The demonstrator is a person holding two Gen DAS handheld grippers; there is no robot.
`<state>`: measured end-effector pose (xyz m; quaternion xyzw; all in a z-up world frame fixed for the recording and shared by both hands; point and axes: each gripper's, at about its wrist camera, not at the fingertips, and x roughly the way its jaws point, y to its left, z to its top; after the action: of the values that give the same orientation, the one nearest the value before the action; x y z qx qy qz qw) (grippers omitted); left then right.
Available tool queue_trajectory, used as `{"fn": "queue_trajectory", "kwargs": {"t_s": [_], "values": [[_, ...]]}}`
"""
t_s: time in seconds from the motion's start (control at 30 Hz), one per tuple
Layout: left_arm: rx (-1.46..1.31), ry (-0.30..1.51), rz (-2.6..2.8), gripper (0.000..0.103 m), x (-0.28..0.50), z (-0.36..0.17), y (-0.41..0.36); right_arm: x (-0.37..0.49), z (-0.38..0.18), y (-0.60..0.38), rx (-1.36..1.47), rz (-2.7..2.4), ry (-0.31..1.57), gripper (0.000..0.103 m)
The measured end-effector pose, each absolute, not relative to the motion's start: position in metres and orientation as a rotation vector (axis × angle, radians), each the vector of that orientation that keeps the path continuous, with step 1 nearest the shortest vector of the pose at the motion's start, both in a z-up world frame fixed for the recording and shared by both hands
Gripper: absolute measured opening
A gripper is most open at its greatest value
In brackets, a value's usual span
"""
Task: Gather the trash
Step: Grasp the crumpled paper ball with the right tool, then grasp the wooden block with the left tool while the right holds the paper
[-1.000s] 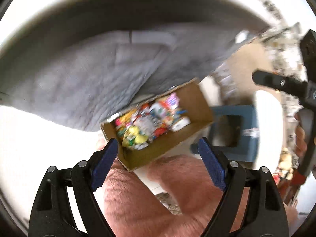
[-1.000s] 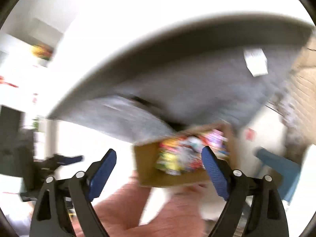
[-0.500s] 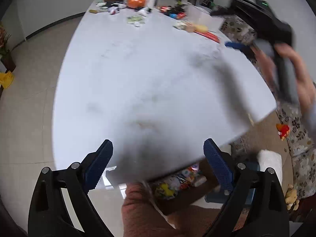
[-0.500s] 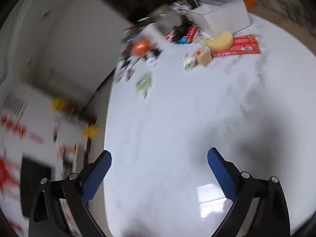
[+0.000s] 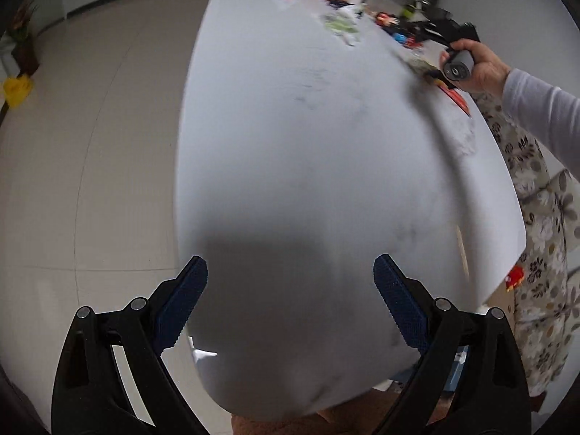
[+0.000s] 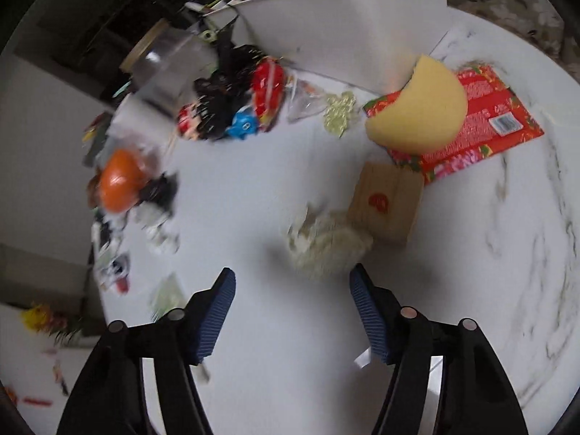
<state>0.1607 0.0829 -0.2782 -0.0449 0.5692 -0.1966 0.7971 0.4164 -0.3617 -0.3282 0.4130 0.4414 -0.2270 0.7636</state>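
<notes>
Pale crumpled wad (image 6: 328, 244) just ahead of right gripper (image 6: 291, 313), jaws apart; left gripper (image 5: 290, 301) too.

Your white table (image 6: 275, 188) carries grey marble veining at its right edge. On it you have a pale yellow sponge (image 6: 417, 108) over a red flower-printed packet (image 6: 489, 123), a tan carton (image 6: 388, 203) with a red mark, and a far-left orange ball (image 6: 119, 181). Both grippers' pads (image 6: 366, 311) are blue on black arms.

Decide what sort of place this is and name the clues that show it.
Probably a room in a home: a large white marble-look table strewn with snack wrappers, a pale tiled floor, and floral-patterned upholstery beside the table.
</notes>
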Motion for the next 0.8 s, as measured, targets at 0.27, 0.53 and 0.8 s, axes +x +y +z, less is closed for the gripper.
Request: {"fn": "queue_trajectory", "kwargs": {"t_s": [0.27, 0.53, 0.8], "values": [[-0.081, 1.243, -0.477, 0.091, 0.187, -0.278, 0.086, 0.396, -0.332, -0.362, 0.867, -0.436, 0.997, 0.026], [0.043, 1.19, -0.618, 0.091, 0.221, -0.268, 0.03, 0.264, -0.279, -0.342, 0.823, -0.2, 0.913, 0.026], [0.321, 0.957, -0.752, 0.091, 0.302, -0.251, -0.149, 0.106, -0.249, -0.32, 0.673, -0.319, 0.876, 0.027]]}}
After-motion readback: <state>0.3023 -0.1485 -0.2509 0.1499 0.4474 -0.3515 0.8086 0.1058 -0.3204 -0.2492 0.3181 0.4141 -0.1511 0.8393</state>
